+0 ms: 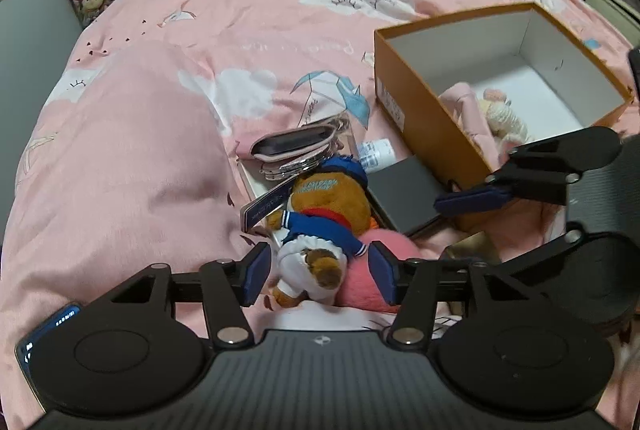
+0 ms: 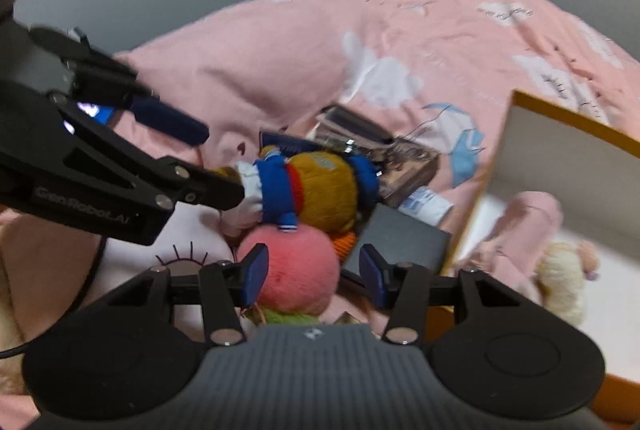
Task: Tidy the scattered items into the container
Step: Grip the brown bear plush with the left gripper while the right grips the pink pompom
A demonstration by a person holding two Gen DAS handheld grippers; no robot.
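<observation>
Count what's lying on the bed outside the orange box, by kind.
Plush toys: 2 (sailor bear, pink round plush)
Dark flat box: 1
Pink pouch: 1
White tube: 1
Total: 5; bits buried under the pile are too hidden to count.

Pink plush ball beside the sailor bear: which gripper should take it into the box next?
Right. The right gripper is open astride the pink plush ball, beside the orange box; the left gripper is open around the sailor bear.
</observation>
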